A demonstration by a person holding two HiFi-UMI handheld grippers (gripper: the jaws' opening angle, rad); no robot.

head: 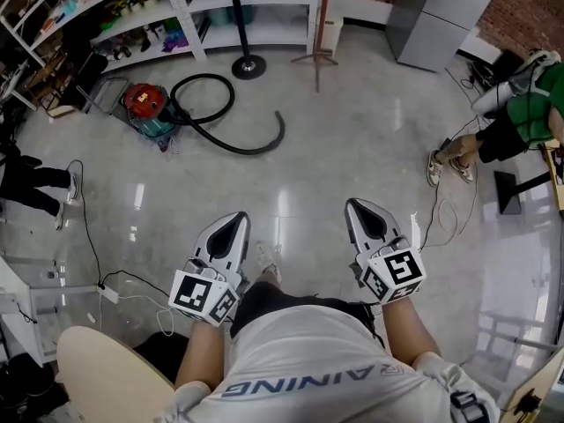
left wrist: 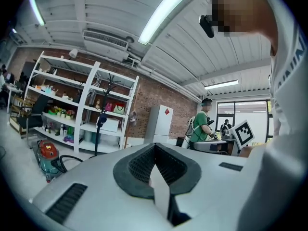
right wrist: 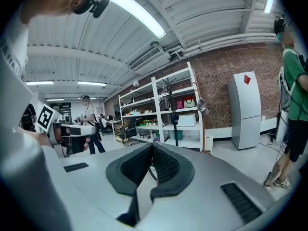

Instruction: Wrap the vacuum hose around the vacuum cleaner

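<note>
The vacuum cleaner, red on top with a teal body, stands on the floor at the far left, in front of the shelves. Its black hose loops beside it and trails right across the floor to a free end. My left gripper and right gripper are held side by side close to my body, far short of the vacuum. Both are shut with nothing between the jaws. The left gripper view shows its closed tips, with the vacuum cleaner small at the left. In the right gripper view the closed tips point toward the shelves.
White shelving lines the back wall. A stand with a round base and a coat rack stand behind the hose, with a grey cabinet beyond. A person in green is at the right; cables cross the floor at the left.
</note>
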